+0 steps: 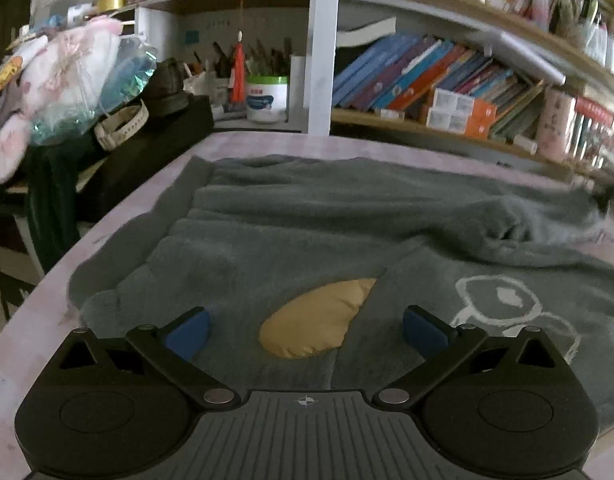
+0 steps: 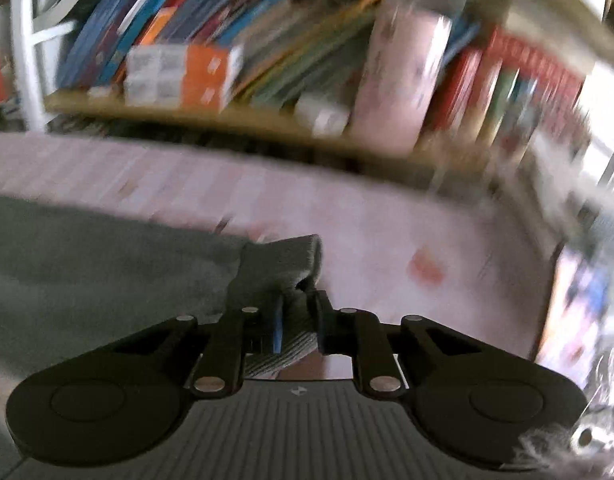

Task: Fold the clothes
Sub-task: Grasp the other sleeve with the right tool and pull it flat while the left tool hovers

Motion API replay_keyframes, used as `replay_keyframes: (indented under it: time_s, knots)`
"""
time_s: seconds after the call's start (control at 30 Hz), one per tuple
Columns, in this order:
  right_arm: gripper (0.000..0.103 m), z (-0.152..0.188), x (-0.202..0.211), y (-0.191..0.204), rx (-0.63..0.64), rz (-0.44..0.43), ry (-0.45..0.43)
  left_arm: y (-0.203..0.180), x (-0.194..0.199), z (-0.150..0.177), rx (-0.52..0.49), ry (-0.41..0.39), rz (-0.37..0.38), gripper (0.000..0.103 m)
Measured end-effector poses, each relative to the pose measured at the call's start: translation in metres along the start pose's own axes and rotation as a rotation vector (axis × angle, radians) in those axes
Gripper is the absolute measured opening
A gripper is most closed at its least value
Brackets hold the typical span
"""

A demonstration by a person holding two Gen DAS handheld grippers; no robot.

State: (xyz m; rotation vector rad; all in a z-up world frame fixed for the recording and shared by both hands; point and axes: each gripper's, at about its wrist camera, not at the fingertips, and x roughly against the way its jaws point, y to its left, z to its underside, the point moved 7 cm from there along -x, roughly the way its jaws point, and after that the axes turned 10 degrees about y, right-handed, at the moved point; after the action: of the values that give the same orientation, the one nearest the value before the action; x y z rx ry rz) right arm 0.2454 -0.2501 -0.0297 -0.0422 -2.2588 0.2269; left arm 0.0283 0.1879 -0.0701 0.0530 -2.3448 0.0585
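Jaws pinch sweater cuff right; left gripper gapes, angled down.

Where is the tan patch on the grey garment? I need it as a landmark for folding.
In the left wrist view the tan patch lies low and central on the grey garment, between the open left gripper's fingers, left of the white drawn outline.

no legible text: white tub label, orange-white boxes and book spines upper right all too blurred

left wrist: low, facing shelves | right wrist: same, blurred; likely closer
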Motion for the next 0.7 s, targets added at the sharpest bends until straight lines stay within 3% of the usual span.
replay_keyframes:
  time_s: [0.07, 0.13, 0.3, 0.47, 0.57, 0.7]
  knots:
    - [0.011, -0.012, -0.006, -0.008, -0.013, 0.043, -0.028, -0.004, -0.001, 0.001, -0.029, 0.010, -0.021, 0.103]
    - [0.012, -0.012, -0.022, -0.016, -0.033, 0.035, 0.002, -0.005, -0.001, 0.001, -0.045, 0.010, -0.032, 0.103]
    - [0.013, 0.006, -0.056, -0.031, -0.004, 0.148, 0.100, -0.004, -0.001, 0.002, -0.037, 0.016, -0.026, 0.103]
    - [0.025, 0.003, -0.031, -0.048, -0.120, 0.036, 0.020, -0.007, -0.002, 0.001, -0.050, 0.019, -0.037, 0.103]
    - [0.031, -0.012, -0.020, -0.036, -0.110, -0.059, 0.006, -0.010, -0.003, -0.001, -0.062, 0.016, -0.047, 0.103]
    - [0.025, -0.022, -0.024, 0.002, -0.044, -0.146, 0.054, -0.012, -0.003, -0.001, -0.072, 0.012, -0.062, 0.103]
